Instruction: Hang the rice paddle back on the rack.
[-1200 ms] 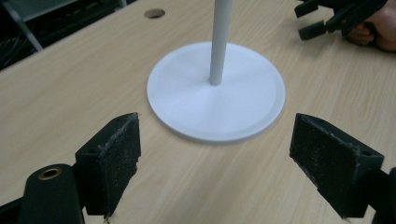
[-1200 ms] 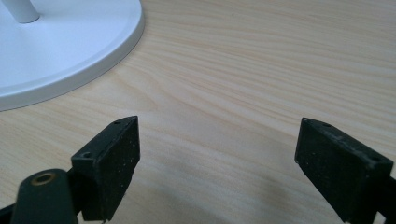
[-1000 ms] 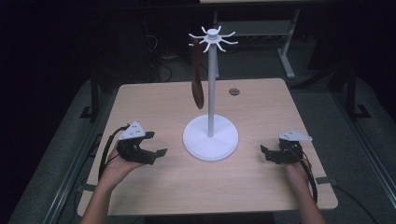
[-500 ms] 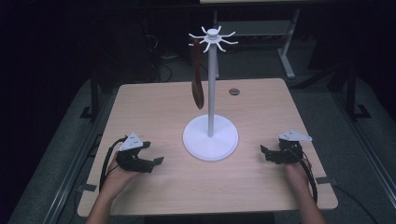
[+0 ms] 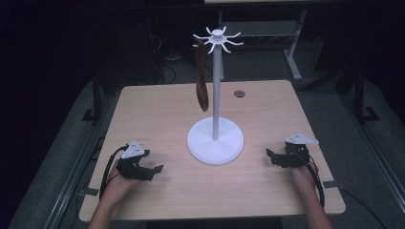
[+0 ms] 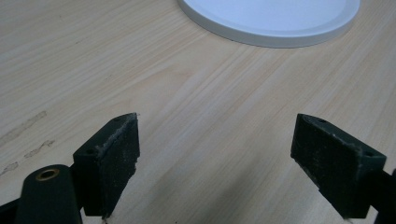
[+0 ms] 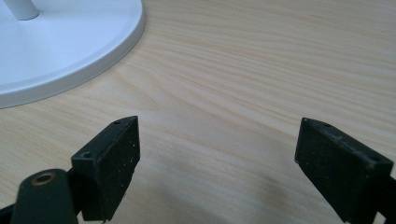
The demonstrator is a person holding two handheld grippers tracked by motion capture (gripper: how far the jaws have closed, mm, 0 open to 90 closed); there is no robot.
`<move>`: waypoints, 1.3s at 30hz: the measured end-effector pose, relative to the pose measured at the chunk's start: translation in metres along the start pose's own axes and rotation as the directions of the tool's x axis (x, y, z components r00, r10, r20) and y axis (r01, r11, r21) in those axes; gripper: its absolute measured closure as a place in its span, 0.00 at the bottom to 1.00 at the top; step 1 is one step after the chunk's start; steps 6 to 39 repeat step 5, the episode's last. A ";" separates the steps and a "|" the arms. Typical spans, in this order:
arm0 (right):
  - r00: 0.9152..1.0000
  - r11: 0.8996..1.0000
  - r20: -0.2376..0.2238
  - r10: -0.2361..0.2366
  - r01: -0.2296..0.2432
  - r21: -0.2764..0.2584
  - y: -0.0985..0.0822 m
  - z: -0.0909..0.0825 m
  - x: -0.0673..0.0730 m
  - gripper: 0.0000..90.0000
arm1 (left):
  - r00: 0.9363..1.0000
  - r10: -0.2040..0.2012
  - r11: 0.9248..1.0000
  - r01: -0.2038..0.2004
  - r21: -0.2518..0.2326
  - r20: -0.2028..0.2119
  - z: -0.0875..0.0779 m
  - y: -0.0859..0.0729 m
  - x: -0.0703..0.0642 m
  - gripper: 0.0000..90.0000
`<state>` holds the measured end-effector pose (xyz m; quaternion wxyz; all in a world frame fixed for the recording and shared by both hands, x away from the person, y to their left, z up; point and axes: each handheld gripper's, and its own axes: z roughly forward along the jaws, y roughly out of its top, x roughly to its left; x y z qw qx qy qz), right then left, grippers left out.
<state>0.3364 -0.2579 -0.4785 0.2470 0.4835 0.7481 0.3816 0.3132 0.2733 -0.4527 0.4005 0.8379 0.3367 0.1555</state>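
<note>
Left tool [image 5: 154, 169] has pulled back toward the counter's [image 5: 267, 200] near-left corner over the last second, jaws wide apart, empty. Right tool [image 5: 273, 157] unmoved by the right edge, also open and empty. Brown spoon [image 5: 202, 86] hangs on the white stand [image 5: 216, 140] mid-counter. Looks like the hang is done, hands retreating.
</note>
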 end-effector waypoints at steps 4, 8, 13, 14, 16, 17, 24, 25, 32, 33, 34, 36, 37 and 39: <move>1.000 1.000 0.001 -0.002 0.002 0.001 0.000 0.000 0.000 0.15 | 1.000 -0.009 1.000 0.009 0.004 0.004 -0.001 0.000 0.001 0.17; 1.000 1.000 0.000 -0.003 0.003 0.002 0.000 0.000 0.000 0.15 | 1.000 -0.008 1.000 0.008 0.005 0.003 -0.001 0.000 0.001 0.17; 1.000 1.000 0.000 -0.003 0.003 0.002 0.000 0.000 0.000 0.15 | 1.000 -0.008 1.000 0.008 0.005 0.003 -0.001 0.000 0.001 0.17; 1.000 1.000 0.000 -0.003 0.003 0.002 0.000 0.000 0.000 0.15 | 1.000 -0.008 1.000 0.008 0.005 0.003 -0.001 0.000 0.001 0.17; 1.000 1.000 0.000 -0.003 0.003 0.002 0.000 0.000 0.000 0.15 | 1.000 -0.008 1.000 0.008 0.005 0.003 -0.001 0.000 0.001 0.17; 1.000 1.000 0.000 -0.003 0.003 0.002 0.000 0.000 0.000 0.15 | 1.000 -0.008 1.000 0.008 0.005 0.003 -0.001 0.000 0.001 0.17; 1.000 1.000 0.000 -0.003 0.003 0.002 0.000 0.000 0.000 0.15 | 1.000 -0.008 1.000 0.008 0.005 0.003 -0.001 0.000 0.001 0.17; 1.000 1.000 0.000 -0.003 0.003 0.002 0.000 0.000 0.000 0.15 | 1.000 -0.008 1.000 0.008 0.005 0.003 -0.001 0.000 0.001 0.17; 1.000 1.000 0.000 -0.003 0.003 0.002 0.000 0.000 0.000 0.15 | 1.000 -0.008 1.000 0.008 0.005 0.003 -0.001 0.000 0.001 0.17; 1.000 1.000 0.000 -0.003 0.003 0.002 0.000 0.000 0.000 0.15 | 1.000 -0.008 1.000 0.008 0.005 0.003 -0.001 0.000 0.001 0.17; 1.000 1.000 0.000 -0.003 0.003 0.002 0.000 0.000 0.000 0.15 | 1.000 -0.008 1.000 0.008 0.005 0.003 -0.001 0.000 0.001 0.17; 1.000 1.000 0.000 -0.003 0.003 0.002 0.000 0.000 0.000 0.15 | 1.000 -0.008 1.000 0.008 0.005 0.003 -0.001 0.000 0.001 0.17; 1.000 1.000 0.000 -0.003 0.003 0.002 0.000 0.000 0.000 0.15 | 1.000 -0.008 1.000 0.008 0.005 0.003 -0.001 0.000 0.001 0.17; 1.000 1.000 0.000 -0.003 0.003 0.002 0.000 0.000 0.000 0.15 | 1.000 -0.008 1.000 0.008 0.005 0.003 -0.001 0.000 0.001 0.17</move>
